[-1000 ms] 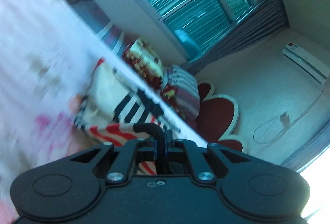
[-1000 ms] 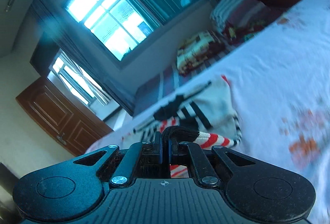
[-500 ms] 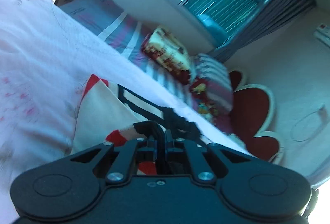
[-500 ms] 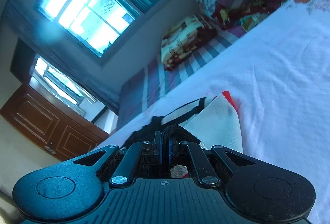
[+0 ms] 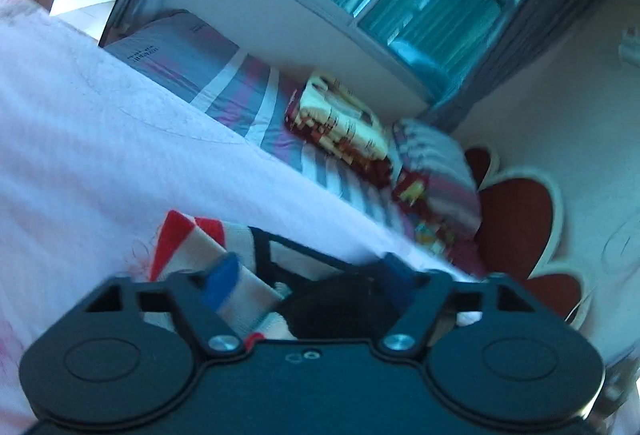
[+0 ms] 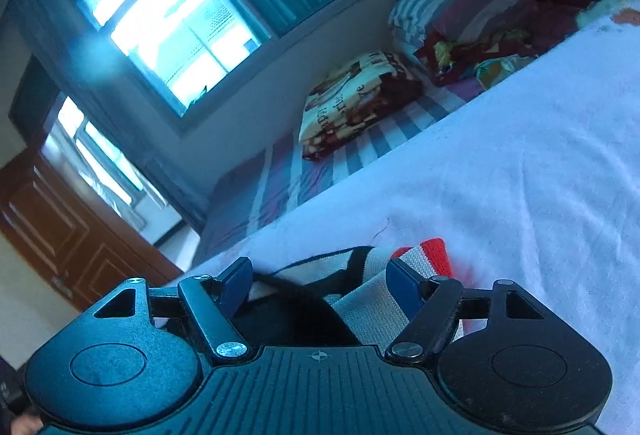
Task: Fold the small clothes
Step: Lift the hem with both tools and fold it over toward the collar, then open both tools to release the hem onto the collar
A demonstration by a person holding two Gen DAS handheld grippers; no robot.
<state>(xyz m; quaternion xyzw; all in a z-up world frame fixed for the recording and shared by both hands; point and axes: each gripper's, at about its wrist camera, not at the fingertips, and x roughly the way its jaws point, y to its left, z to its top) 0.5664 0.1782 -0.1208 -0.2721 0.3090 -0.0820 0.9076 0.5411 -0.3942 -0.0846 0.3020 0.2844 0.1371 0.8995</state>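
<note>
A small knit garment (image 5: 188, 239), cream with red stripes and black trim, lies on the white sheet (image 5: 100, 139) right under both grippers. In the left wrist view my left gripper (image 5: 308, 275) has its jaws opening, blue pads spread apart, with the garment's black part lying loose between them. In the right wrist view the same garment (image 6: 424, 255) sits between the spread blue pads of my right gripper (image 6: 320, 285), whose jaws are also opening. Neither pair of pads presses on the cloth.
Beyond the white sheet (image 6: 520, 163) lies a striped blue and purple bedcover (image 5: 240, 91), a folded patterned blanket (image 5: 344, 123) and a striped pillow (image 5: 436, 163) by a red headboard (image 5: 516, 219). A window (image 6: 172, 15) and a brown door (image 6: 52, 231) stand behind.
Both grippers came down toward the sheet with the garment and then let it go: jaws that were shut on the black trim now stand spread apart.
</note>
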